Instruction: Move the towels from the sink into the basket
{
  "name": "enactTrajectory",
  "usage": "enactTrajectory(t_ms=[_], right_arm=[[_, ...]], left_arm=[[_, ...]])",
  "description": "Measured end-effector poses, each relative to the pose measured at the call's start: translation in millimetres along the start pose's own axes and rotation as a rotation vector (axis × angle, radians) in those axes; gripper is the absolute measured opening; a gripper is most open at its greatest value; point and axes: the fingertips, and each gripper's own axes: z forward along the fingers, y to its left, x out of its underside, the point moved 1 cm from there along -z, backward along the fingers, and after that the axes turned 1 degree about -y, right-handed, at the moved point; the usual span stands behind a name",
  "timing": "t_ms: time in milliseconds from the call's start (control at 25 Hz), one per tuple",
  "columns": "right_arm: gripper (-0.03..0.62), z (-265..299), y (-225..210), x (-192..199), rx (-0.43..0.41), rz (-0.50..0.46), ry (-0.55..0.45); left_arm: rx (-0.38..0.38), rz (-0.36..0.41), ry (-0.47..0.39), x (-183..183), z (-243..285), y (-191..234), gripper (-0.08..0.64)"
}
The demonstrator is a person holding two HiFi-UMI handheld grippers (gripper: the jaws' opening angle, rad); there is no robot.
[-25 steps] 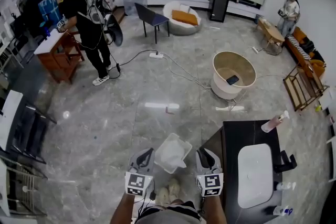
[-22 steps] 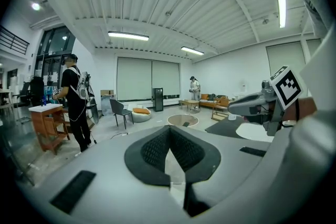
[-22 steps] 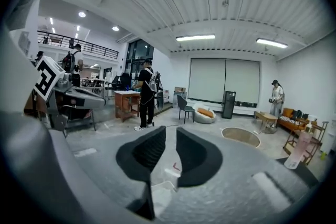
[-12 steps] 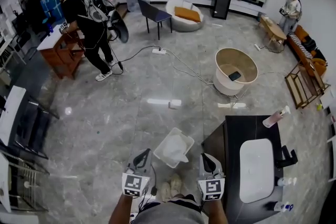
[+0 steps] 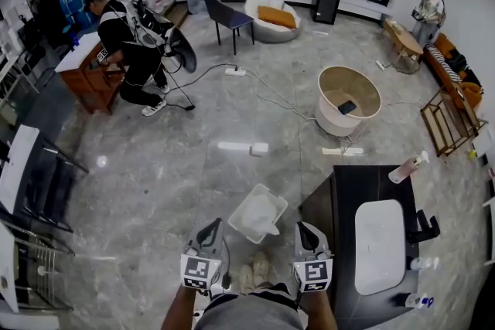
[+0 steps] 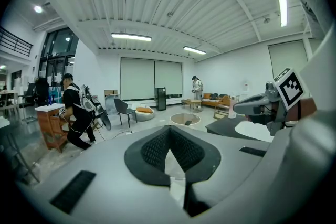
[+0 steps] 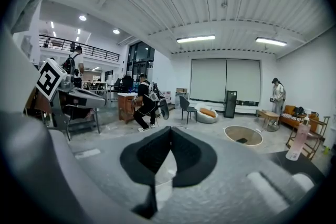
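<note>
Head view: basket (image 5: 267,201) sits on the floor between left gripper (image 5: 212,226) and right gripper (image 5: 302,229), likely with a white towel inside. Sink (image 5: 379,243) is on the dark surface (image 5: 340,193); can't tell if towels remain.
Left gripper view: jaws together, empty.
Right gripper view: same.
Risk: closed jaws would only shove a towel.

A person in black (image 5: 128,35) crouches beside a wooden desk (image 5: 93,85) at far left, a beige round tub (image 5: 348,100) sits mid-floor, a dark chair (image 5: 224,18) and an orange-cushioned round seat (image 5: 271,18) stand near the back wall, and a pink spray bottle (image 5: 406,168) rests on the dark surface (image 5: 336,205).
</note>
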Motion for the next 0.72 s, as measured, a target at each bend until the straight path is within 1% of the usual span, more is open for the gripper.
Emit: enactTrajectory(t_ms=[720], right_arm=[[0.000,-2.1,-1.7,-3.5,0.021,0.006,-0.010]], left_arm=[[0.018,0.002,-0.004,-1.4,0.5,-5.1,0.009]])
